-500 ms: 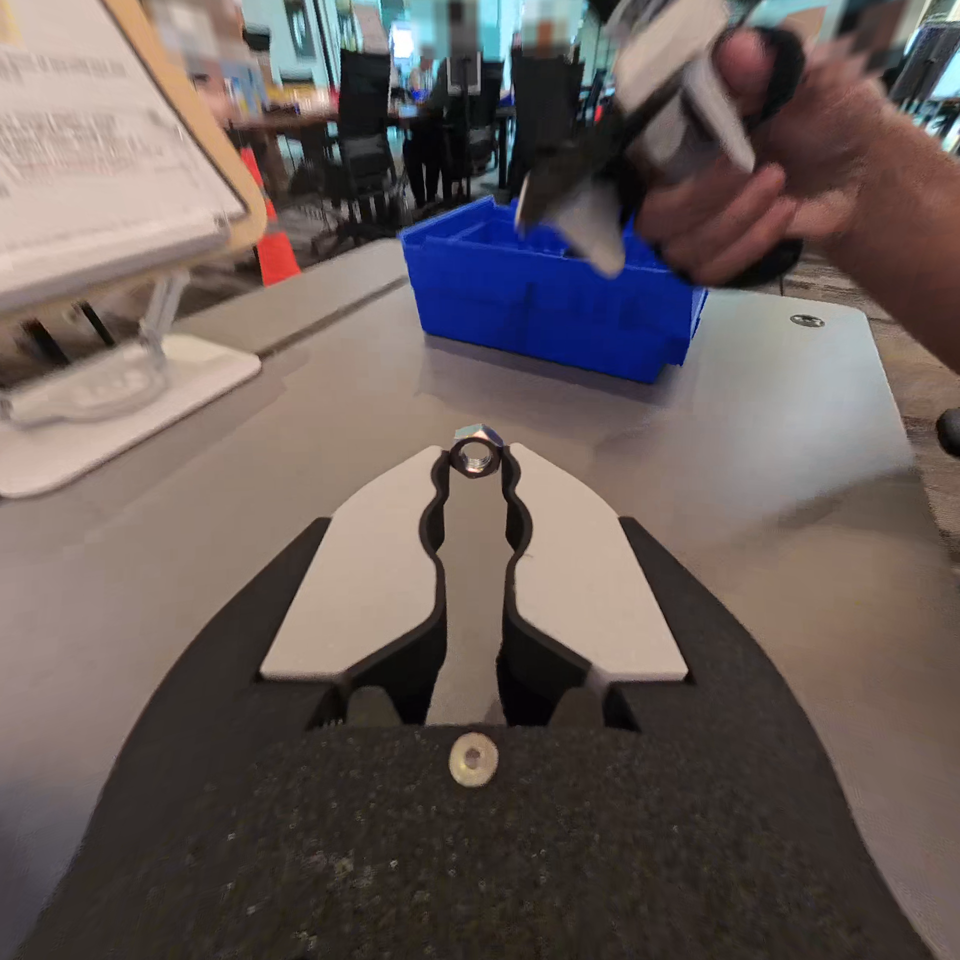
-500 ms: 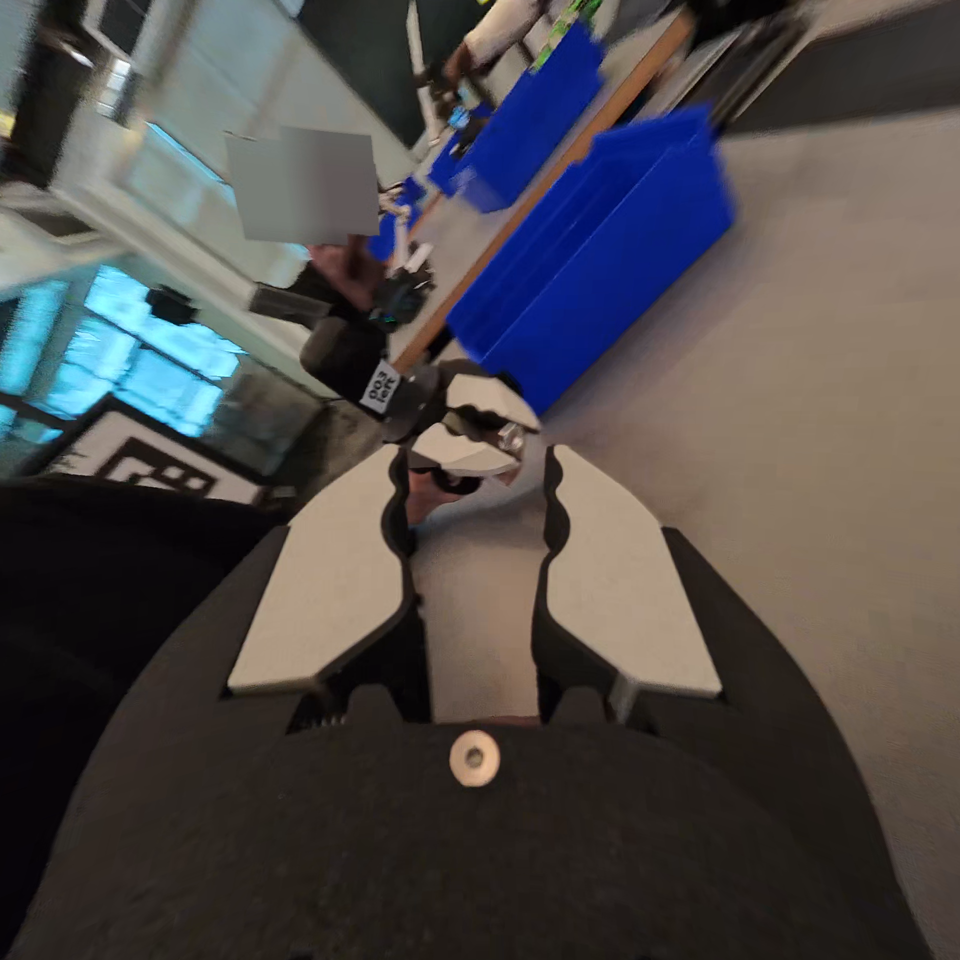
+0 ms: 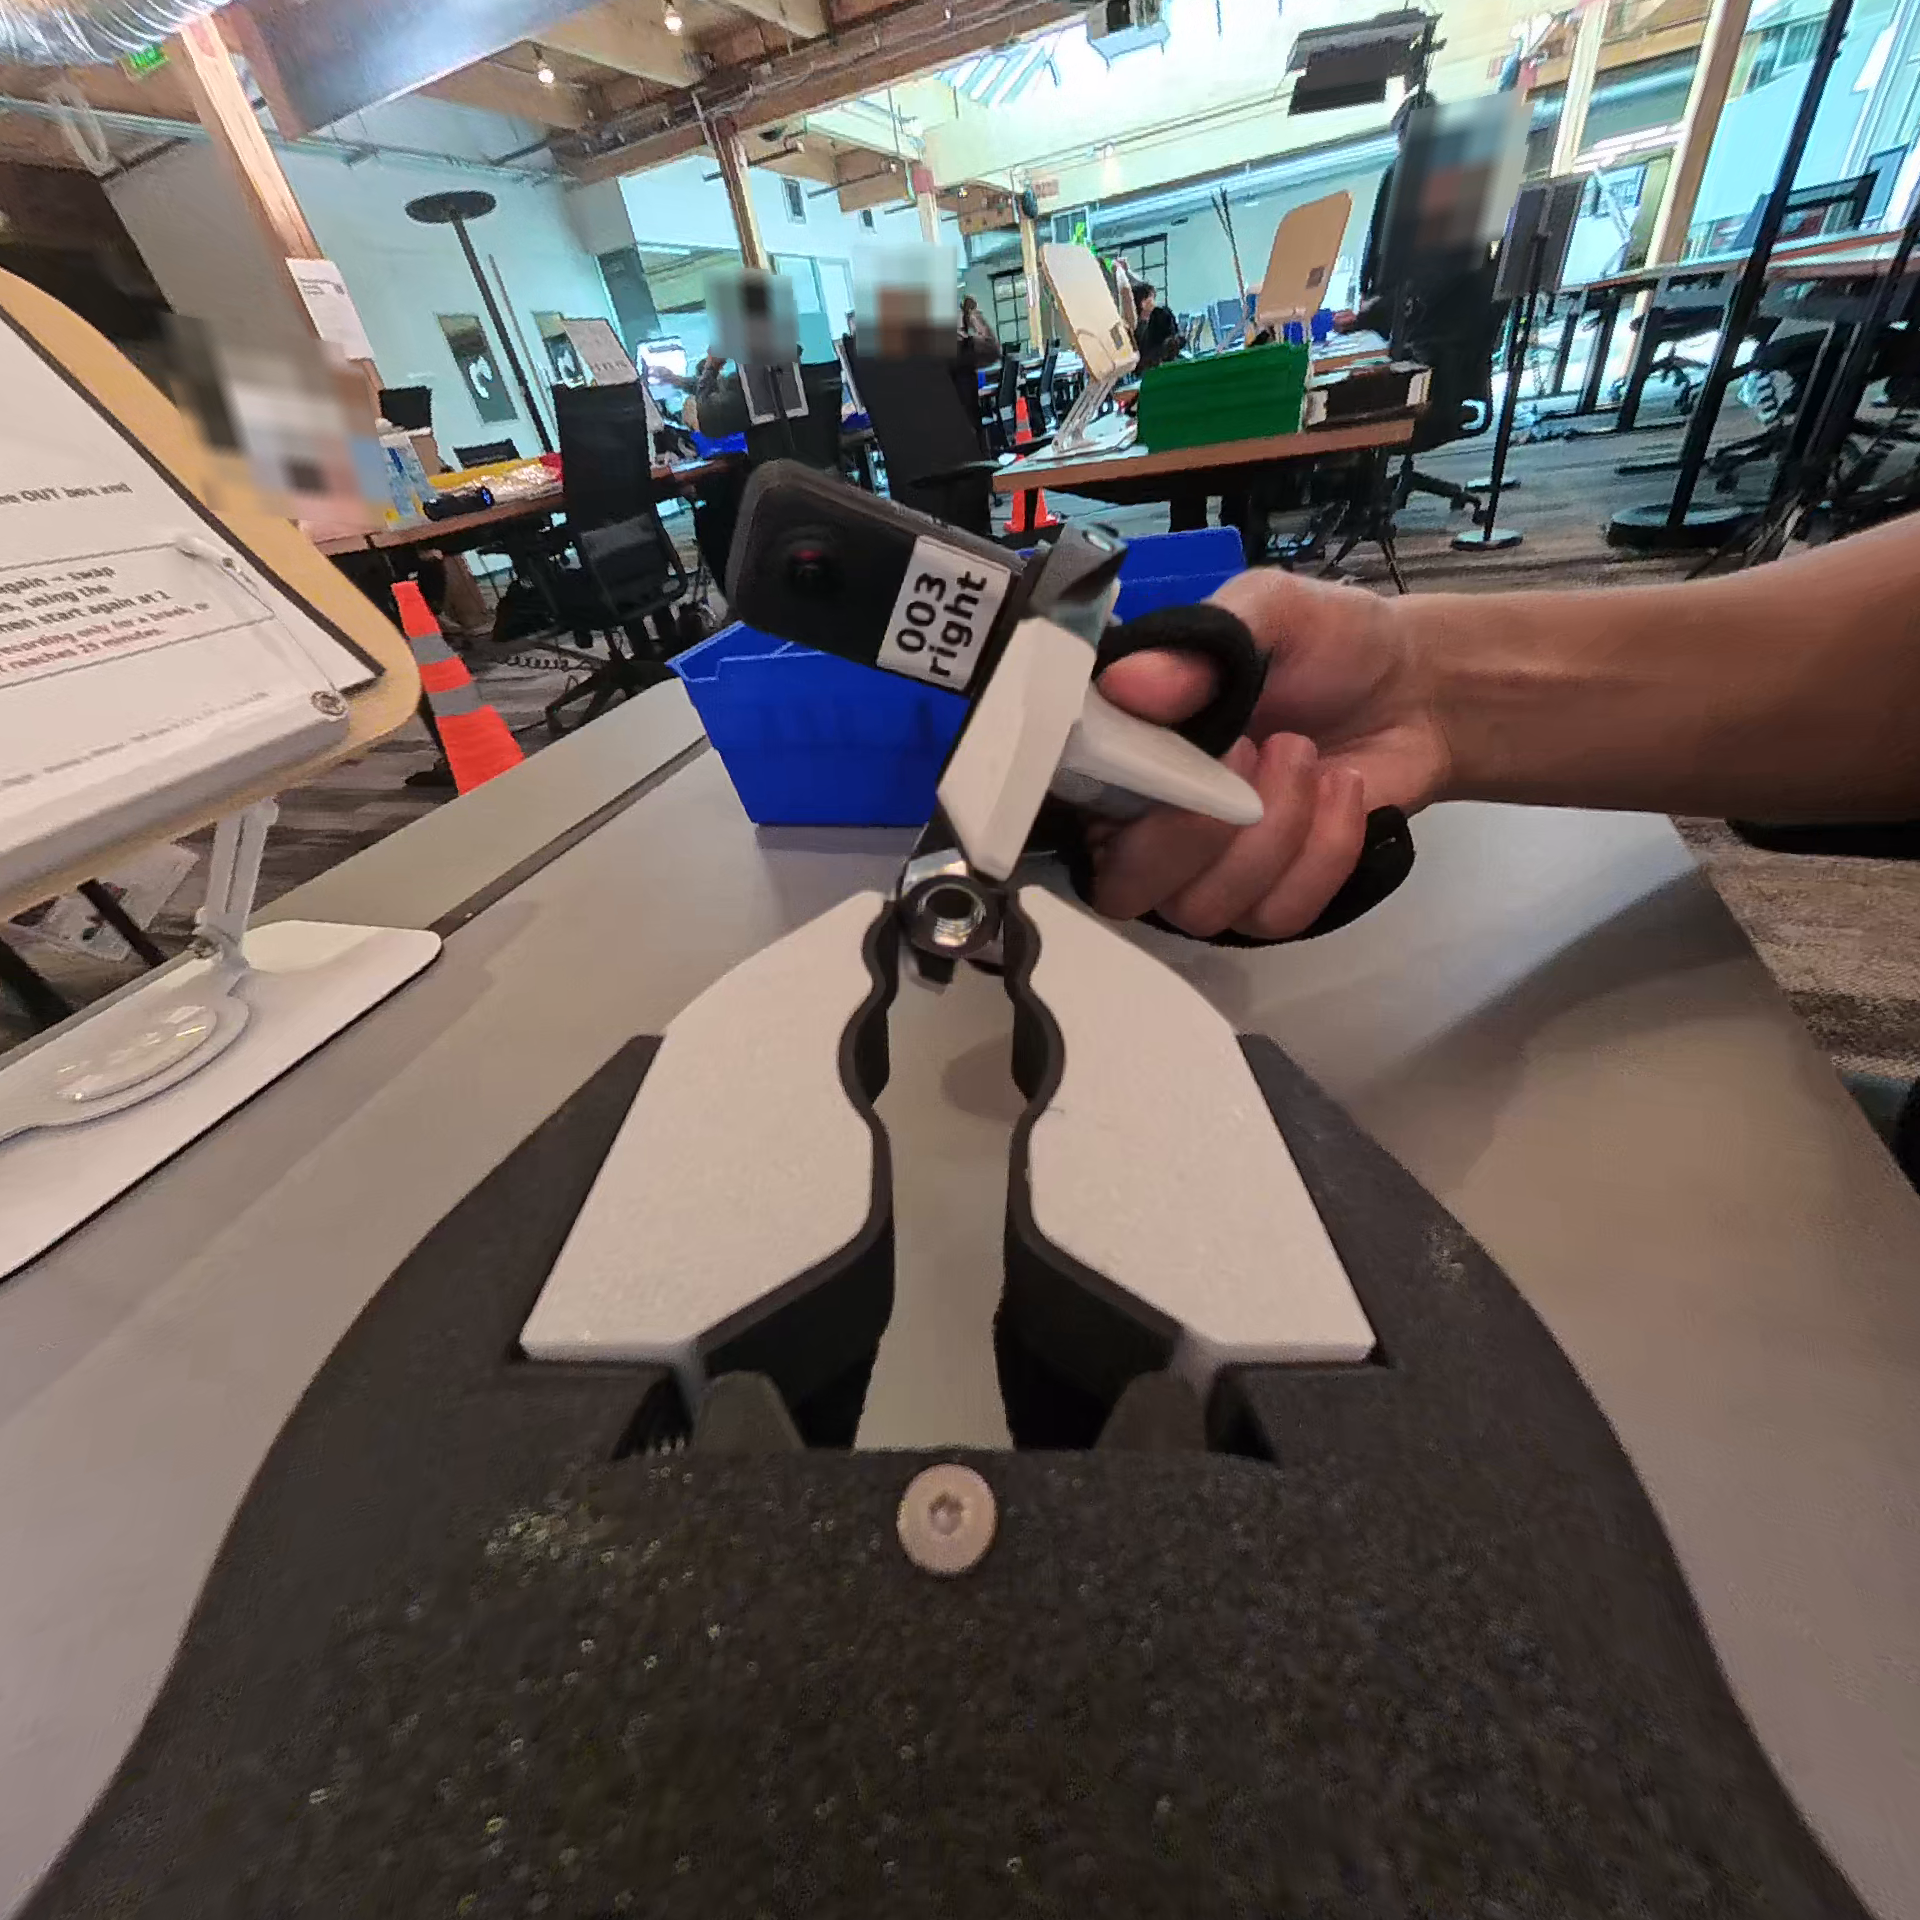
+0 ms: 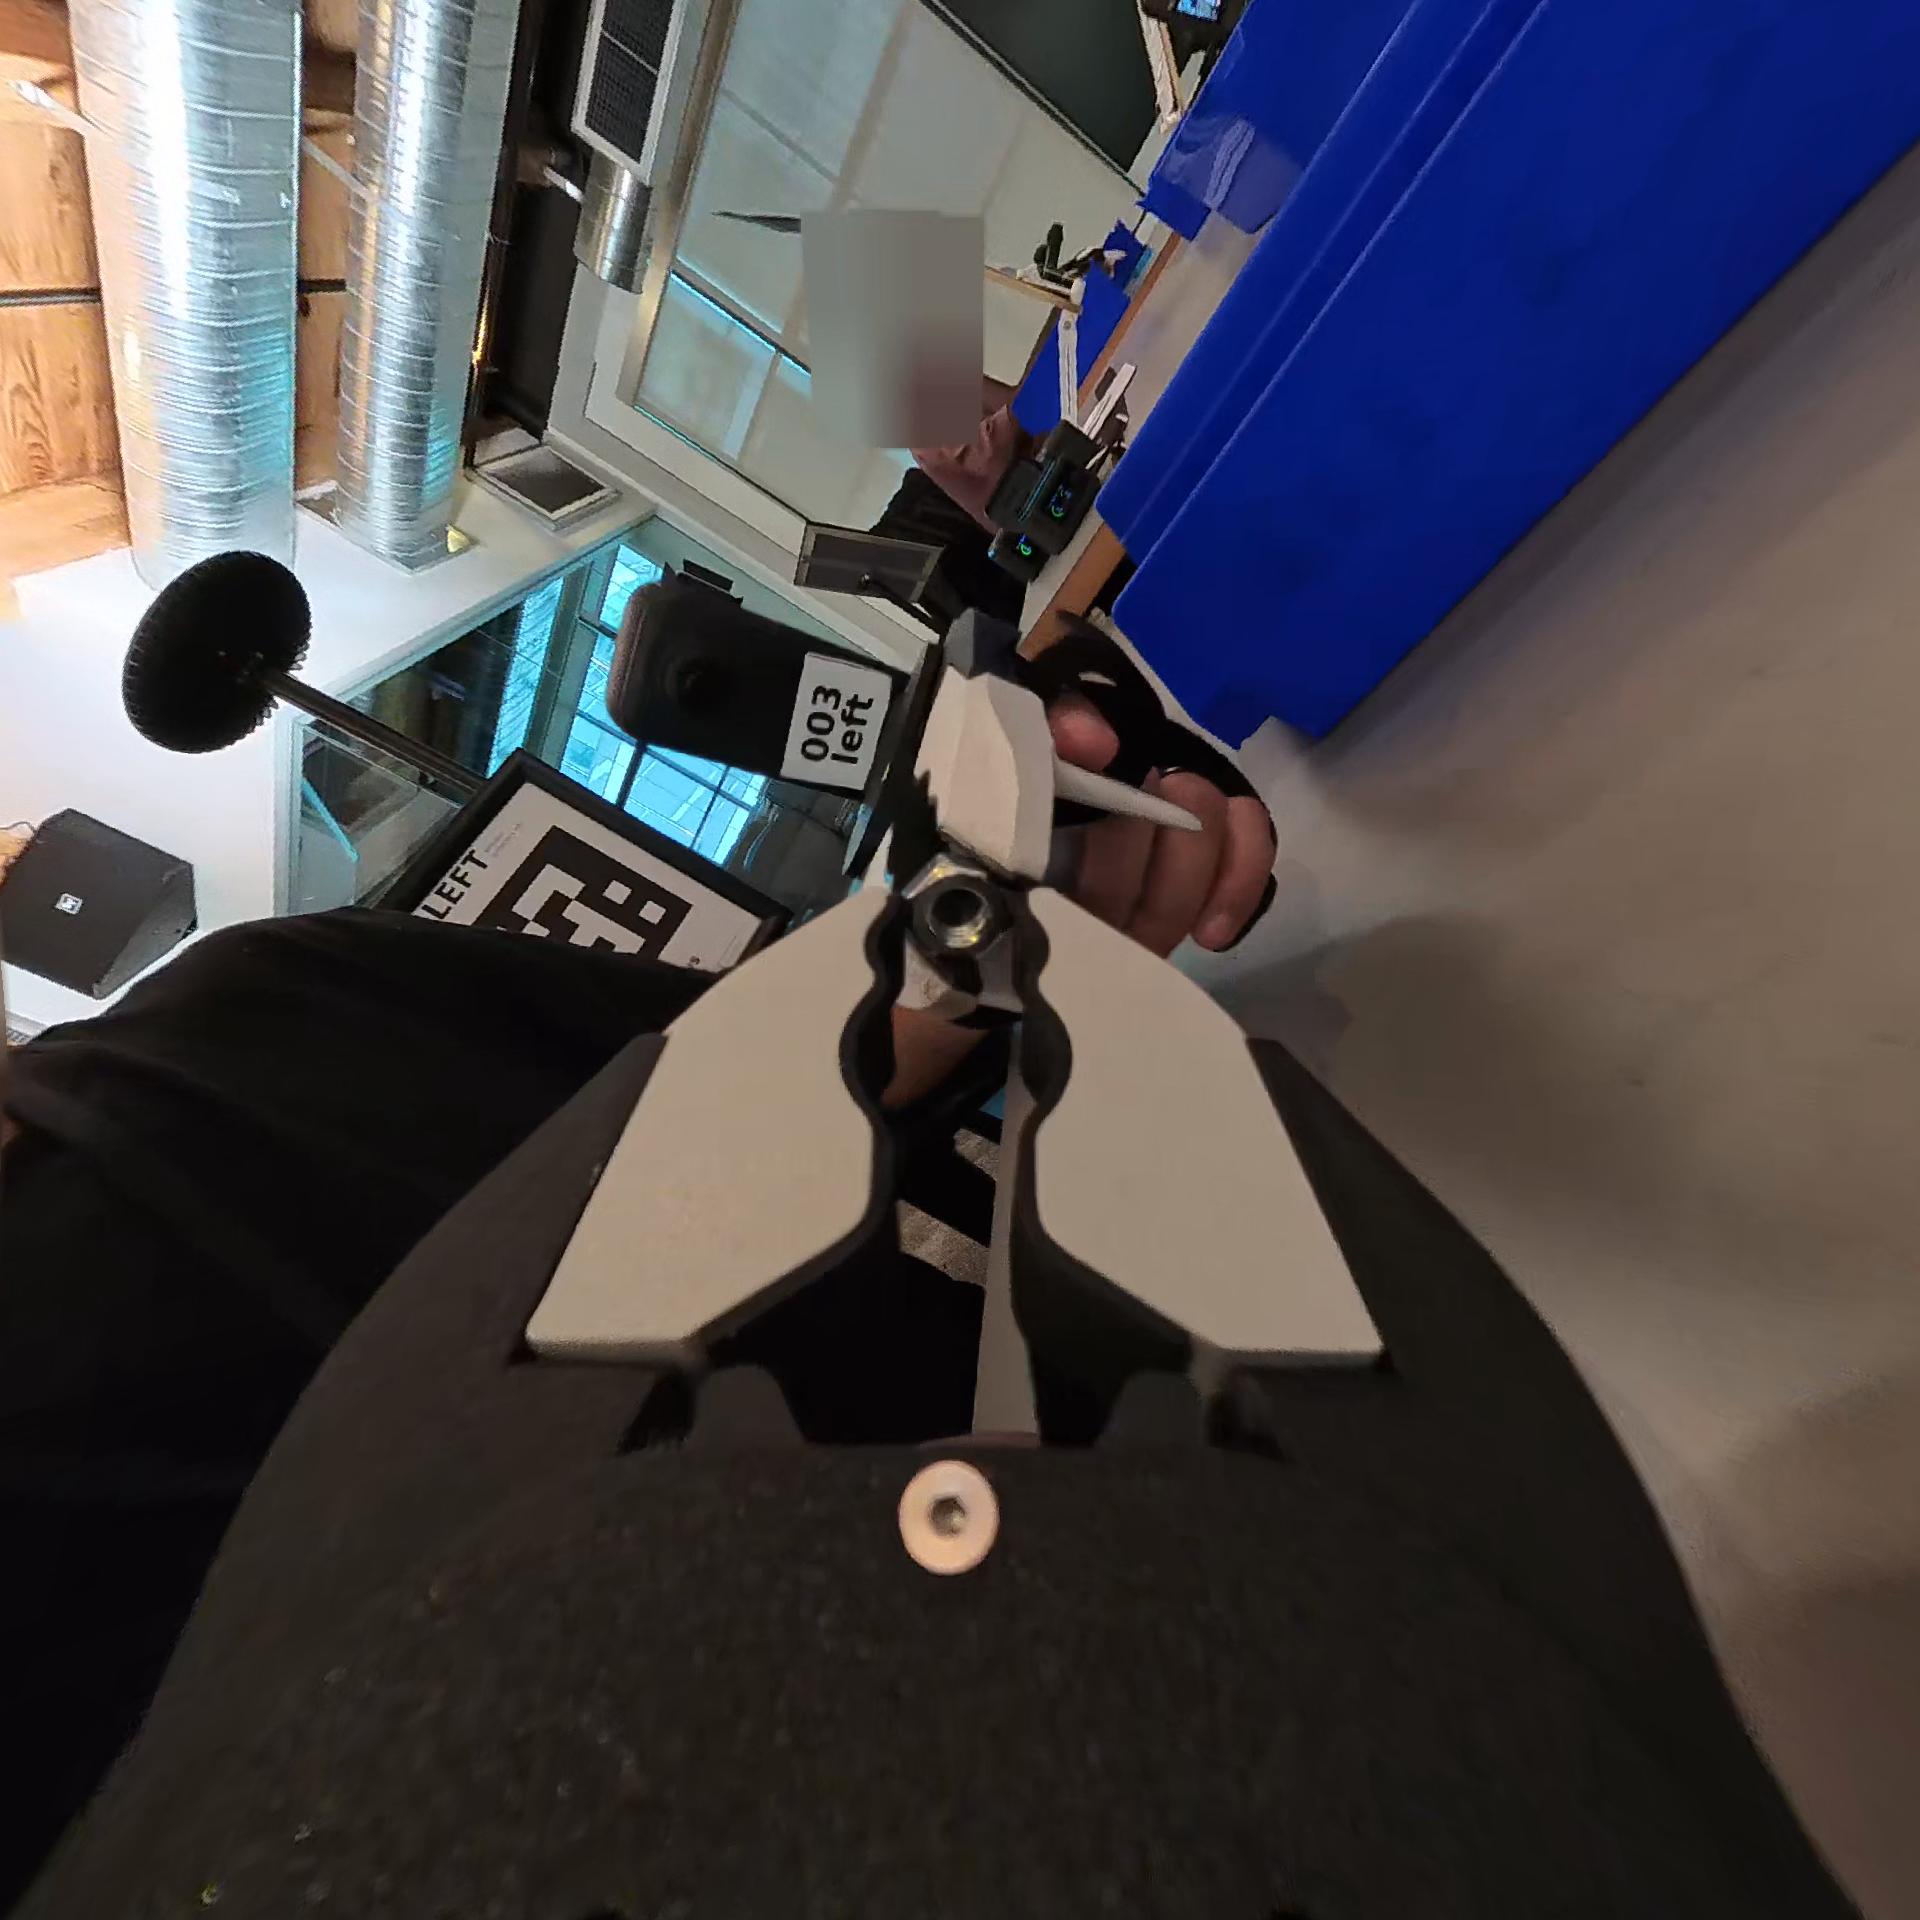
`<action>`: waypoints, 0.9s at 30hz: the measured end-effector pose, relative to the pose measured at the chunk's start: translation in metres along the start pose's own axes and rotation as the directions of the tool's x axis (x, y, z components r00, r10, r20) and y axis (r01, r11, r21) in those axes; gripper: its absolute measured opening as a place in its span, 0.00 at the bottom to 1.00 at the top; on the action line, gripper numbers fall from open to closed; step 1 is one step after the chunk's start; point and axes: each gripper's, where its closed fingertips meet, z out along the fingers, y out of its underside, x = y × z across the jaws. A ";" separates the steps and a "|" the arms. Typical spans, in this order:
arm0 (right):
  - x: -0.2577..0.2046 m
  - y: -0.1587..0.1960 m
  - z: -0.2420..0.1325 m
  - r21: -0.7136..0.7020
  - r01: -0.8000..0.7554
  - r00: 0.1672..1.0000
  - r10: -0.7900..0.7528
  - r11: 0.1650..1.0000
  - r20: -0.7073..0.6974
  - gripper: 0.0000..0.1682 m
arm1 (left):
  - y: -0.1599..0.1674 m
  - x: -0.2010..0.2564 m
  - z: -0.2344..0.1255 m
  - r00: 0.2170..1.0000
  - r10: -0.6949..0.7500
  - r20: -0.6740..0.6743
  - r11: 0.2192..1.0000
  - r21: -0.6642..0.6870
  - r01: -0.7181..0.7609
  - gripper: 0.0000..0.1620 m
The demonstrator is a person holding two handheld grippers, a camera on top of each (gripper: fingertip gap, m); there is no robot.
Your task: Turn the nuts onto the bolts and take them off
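Nut point(image 3: 943, 918): one, hex, metal, its threaded bore facing the left camera; it sits above the surface, in front of the blue bin.
Left tongs point(image 3: 945, 925): one pair, tips pinched on the nut's flats, level over the surface.
Right tongs point(image 3: 961, 868): one pair, coming down at a slant from the bin side; their tips meet the nut from above. In their own view point(image 4: 951, 925) the two tips close around the same metal piece, bore towards the lens. Whether they carry its weight or only touch it, I cannot tell.
Bolt: cannot make one out in either view.
Hands: two. The right hand point(image 3: 1278, 748) grips the right tongs' handle, between the nut and the bin's right end; the left hand point(image 4: 1174, 852) grips the left tongs' handle, near the bin's corner.
Blue bin point(image 3: 821, 748): one on this surface, behind the nut. More blue bins stand behind it in the right view.
Surface point(image 3: 1507, 1039): one, grey; the nut and both tongs are over its middle.
Document stand point(image 3: 156, 665): one, left of the bin, on a white base.
Cone point(image 3: 447, 686): one orange one, on the floor between the stand and the bin.
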 end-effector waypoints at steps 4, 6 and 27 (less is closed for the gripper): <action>0.007 0.001 -0.002 0.000 0.007 0.999 -0.007 1.000 -0.046 0.11 | 0.007 -0.001 0.003 0.999 -0.031 0.017 0.999 -0.043 0.031 0.11; 0.001 -0.003 -0.004 0.017 0.020 0.999 -0.020 1.000 -0.031 0.11 | 0.005 -0.001 0.000 0.998 -0.048 0.038 0.997 -0.056 0.050 0.19; 0.089 0.042 -0.420 -0.006 -0.323 -0.062 -0.028 0.946 -0.998 0.12 | 0.030 -0.012 -0.014 0.927 -0.298 0.226 0.917 -0.202 0.344 0.28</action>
